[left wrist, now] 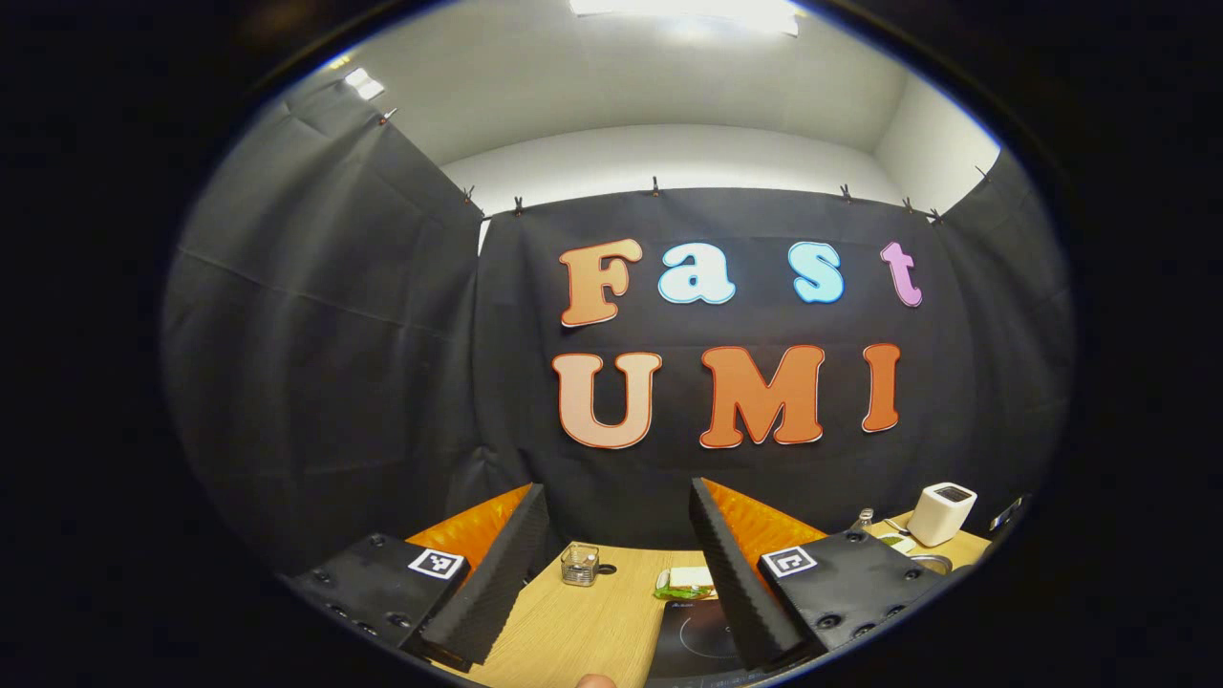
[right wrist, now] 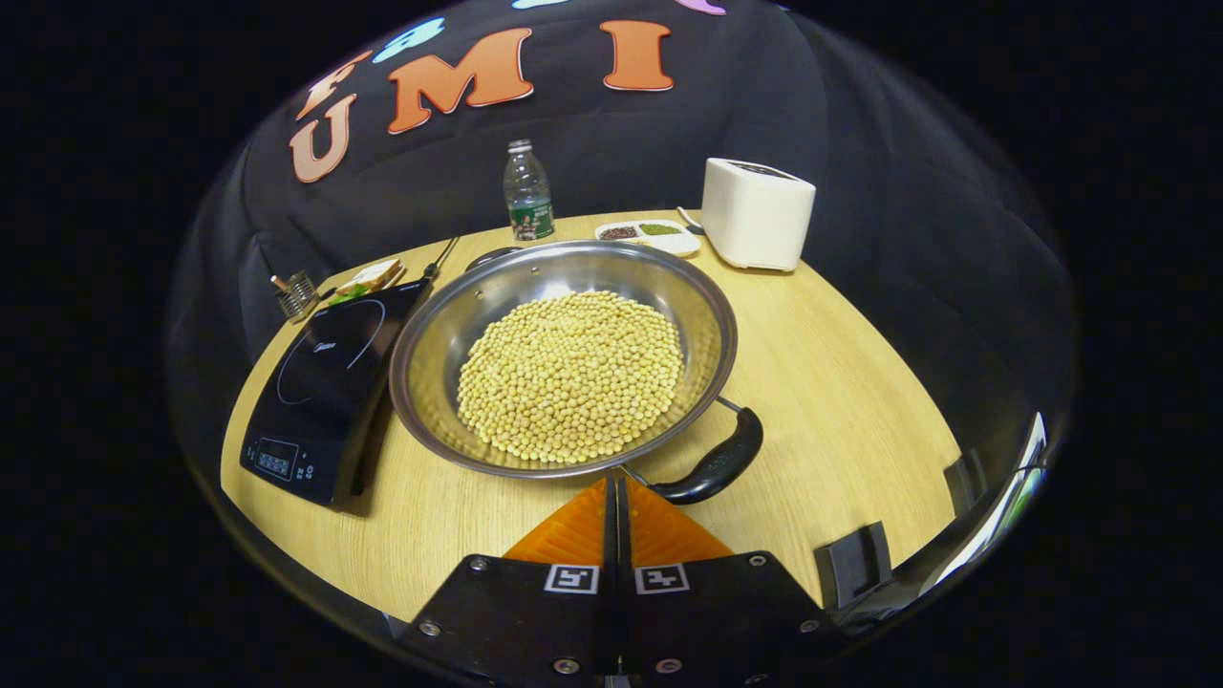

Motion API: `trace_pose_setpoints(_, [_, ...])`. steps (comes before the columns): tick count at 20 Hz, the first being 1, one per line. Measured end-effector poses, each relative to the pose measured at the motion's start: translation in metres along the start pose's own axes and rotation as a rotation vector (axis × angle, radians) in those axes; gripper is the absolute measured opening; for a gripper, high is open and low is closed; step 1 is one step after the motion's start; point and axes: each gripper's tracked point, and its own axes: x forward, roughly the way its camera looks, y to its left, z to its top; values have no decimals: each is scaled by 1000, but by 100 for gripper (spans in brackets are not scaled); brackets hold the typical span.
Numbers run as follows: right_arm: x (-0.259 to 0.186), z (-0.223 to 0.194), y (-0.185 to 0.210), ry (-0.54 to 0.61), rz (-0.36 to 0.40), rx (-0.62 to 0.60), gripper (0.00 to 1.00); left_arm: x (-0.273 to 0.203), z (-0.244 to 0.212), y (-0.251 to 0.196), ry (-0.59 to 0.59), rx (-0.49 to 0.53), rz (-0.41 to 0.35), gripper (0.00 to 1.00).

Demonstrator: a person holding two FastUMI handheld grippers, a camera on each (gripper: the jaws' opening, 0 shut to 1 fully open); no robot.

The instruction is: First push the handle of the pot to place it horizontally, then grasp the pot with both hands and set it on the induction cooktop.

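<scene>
Right gripper (right wrist: 616, 492), bottom centre of the right gripper view: orange ribbed fingers pressed together, pinching nothing, tips just short of the pot's near rim. Pot (right wrist: 564, 354) sits mid-frame on the pale wood-grain table (right wrist: 841, 401); round, shallow, polished steel, filled with small yellow beans (right wrist: 570, 375). Its black handle (right wrist: 717, 465) is a curved, glossy bar at the lower right of the rim, long axis running from lower left to upper right, just right of the fingertips.

Induction cooktop (right wrist: 325, 387): flat black glass slab, left of the pot; the pot's rim appears to overlap its right edge, though contact cannot be judged. Behind, upper frame: clear plastic bottle (right wrist: 527, 191), white boxy appliance (right wrist: 758, 212), divided white dish (right wrist: 648, 234), small wire holder (right wrist: 296, 294) at upper left.

Left gripper (left wrist: 619, 535), bottom of the left gripper view: fingers spread wide, black ribbed pads, orange backs, holding nothing, raised above the table and aimed at the booth's wall.
</scene>
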Motion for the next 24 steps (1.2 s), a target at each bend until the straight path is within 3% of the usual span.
trace_pose_setpoints(24, [30, 44, -68, 3, -116, 43, 0, 30, -21, -6, 38, -3, 18, 99])
